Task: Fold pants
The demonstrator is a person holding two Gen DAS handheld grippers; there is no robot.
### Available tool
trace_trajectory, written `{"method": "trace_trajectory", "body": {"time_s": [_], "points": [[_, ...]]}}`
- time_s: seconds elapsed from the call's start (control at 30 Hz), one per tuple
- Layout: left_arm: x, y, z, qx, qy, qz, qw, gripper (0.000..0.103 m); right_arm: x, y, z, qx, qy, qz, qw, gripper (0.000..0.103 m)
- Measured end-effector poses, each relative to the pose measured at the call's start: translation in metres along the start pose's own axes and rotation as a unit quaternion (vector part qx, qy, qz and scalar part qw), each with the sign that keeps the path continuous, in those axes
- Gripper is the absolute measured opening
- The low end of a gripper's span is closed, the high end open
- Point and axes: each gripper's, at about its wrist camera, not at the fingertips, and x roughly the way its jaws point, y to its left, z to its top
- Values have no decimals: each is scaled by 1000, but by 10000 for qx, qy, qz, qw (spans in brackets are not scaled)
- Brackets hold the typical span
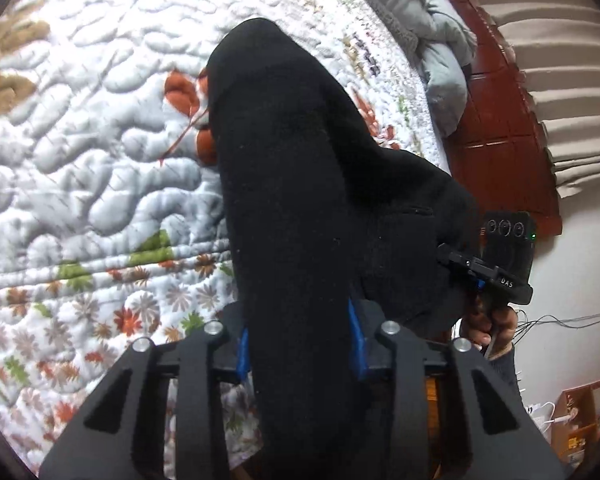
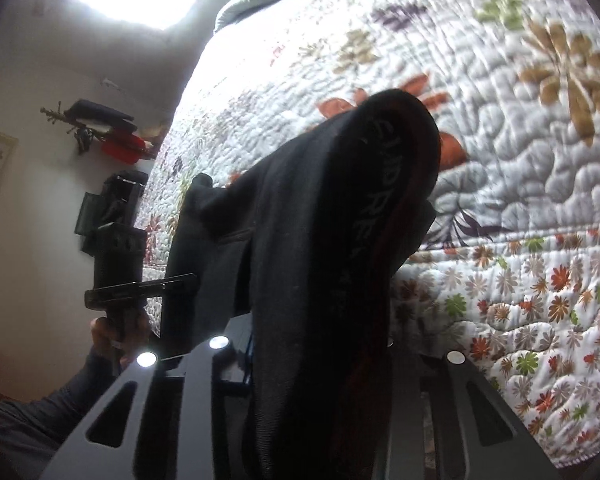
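Note:
The black pants [image 1: 300, 184] hang between both grippers, held above the floral quilted bed [image 1: 100, 160]. My left gripper [image 1: 300, 344] is shut on a thick fold of the pants, blue pads on both sides of the cloth. In the left wrist view the right gripper [image 1: 460, 262] grips the pants' right edge. In the right wrist view my right gripper [image 2: 320, 360] is shut on the pants [image 2: 320, 240]; lettering on the waistband shows. The left gripper [image 2: 180, 278] pinches the cloth at the left there.
The quilt [image 2: 500, 160] covers the bed below. A grey bundled blanket [image 1: 440, 52] lies at the bed's far end by a red-brown wooden headboard [image 1: 496, 120]. A white wall [image 2: 32, 200] with hooks and hung items stands beside the bed. Boxes and cables [image 1: 572, 420] sit on the floor.

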Motion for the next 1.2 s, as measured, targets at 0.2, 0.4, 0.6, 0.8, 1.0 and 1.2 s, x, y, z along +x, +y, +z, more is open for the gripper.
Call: {"method": "trace_trajectory", "body": {"time_s": [0.2, 0.4, 0.6, 0.8, 1.0, 1.2], "points": [[-60, 3, 15, 162, -450, 98, 9988, 33, 11, 48, 29, -351, -46, 94, 9993, 32], [-140, 37, 54, 120, -951, 571, 9938, 33, 75, 102, 95, -587, -34, 351, 9977, 32], [-206, 96, 111, -262, -1112, 802, 9902, 33, 164, 150, 162, -684, 163, 357, 9969, 32], [-251, 173, 145, -817, -1246, 723, 9862, 32, 235, 173, 201, -461, 365, 349, 9977, 32], [-246, 211, 142, -900, -1126, 659, 9874, 33, 264, 141, 201, -138, 627, 358, 9973, 46], [-252, 192, 136, -689, -1467, 957, 9821, 44, 236, 134, 207, -41, 242, 100, 9996, 64]]}}
